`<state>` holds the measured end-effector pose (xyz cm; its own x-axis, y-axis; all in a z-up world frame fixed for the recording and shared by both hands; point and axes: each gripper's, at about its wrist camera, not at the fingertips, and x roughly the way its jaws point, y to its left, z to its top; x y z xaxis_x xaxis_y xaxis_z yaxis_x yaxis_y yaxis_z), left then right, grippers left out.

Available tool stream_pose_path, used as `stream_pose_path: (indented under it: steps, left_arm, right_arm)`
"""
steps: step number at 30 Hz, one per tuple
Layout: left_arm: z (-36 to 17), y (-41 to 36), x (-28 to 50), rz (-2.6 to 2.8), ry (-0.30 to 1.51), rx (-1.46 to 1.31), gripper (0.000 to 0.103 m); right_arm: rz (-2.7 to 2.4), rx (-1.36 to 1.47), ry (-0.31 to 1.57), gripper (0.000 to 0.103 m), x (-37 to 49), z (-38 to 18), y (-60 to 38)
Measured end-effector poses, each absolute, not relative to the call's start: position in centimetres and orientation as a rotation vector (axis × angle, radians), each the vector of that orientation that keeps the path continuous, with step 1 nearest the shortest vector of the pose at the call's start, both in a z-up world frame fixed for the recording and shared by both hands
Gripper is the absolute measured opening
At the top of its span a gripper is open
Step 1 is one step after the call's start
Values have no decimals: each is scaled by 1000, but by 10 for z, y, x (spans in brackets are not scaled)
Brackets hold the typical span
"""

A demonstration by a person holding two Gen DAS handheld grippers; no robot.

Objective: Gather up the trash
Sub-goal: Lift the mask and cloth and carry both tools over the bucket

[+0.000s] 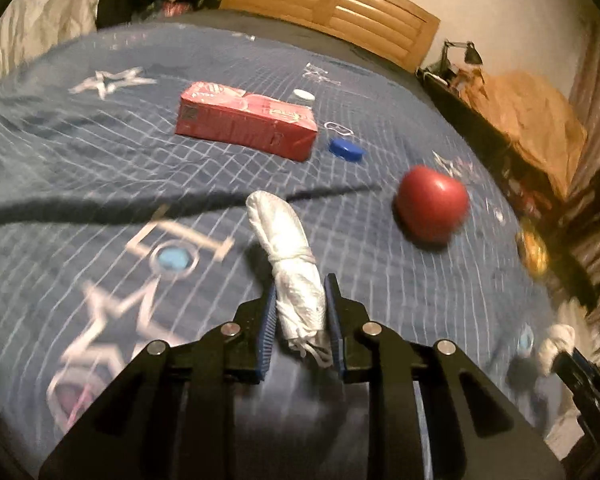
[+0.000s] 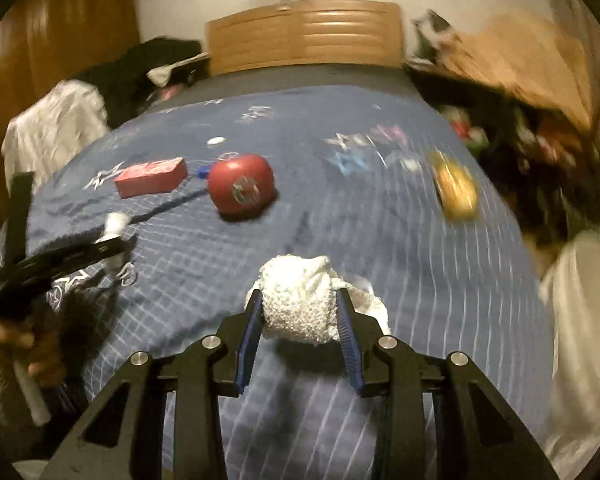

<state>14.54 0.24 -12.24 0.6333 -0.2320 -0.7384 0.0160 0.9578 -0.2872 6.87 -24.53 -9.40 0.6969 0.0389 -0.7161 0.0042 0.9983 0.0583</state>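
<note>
Pinching a rolled white wrapper (image 1: pixel 290 268) in my left claw (image 1: pixel 300 312) and a crumpled tissue (image 2: pixel 300 300) in my right claw (image 2: pixel 300 312), above the star-printed blue quilt (image 1: pixel 100 168); red carton (image 1: pixel 246 120) at eleven o'clock, wooden headboard (image 1: pixel 340 4) at twelve, print unreadable.

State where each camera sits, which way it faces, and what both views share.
Left wrist: on the left gripper, facing up the bed; its jaws clamp a tied white bundle.
Right wrist: on the right gripper, facing the headboard; jaws clamp a crumpled paper towel; left hand visible.
Shared: red carton, red ball.
</note>
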Motion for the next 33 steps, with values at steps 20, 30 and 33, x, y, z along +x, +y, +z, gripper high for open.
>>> stream_pose_path:
  steps: [20, 30, 33]
  left_arm:
    - [5, -242, 91, -480, 539, 145, 22]
    - [21, -377, 77, -726, 493, 230, 22]
    - [18, -407, 73, -798, 496, 246, 22]
  right_arm:
    - [-300, 83, 484, 38, -41, 15, -390]
    - [-515, 82, 434, 38, -102, 56, -503]
    - [-544, 92, 437, 38, -113, 58, -529]
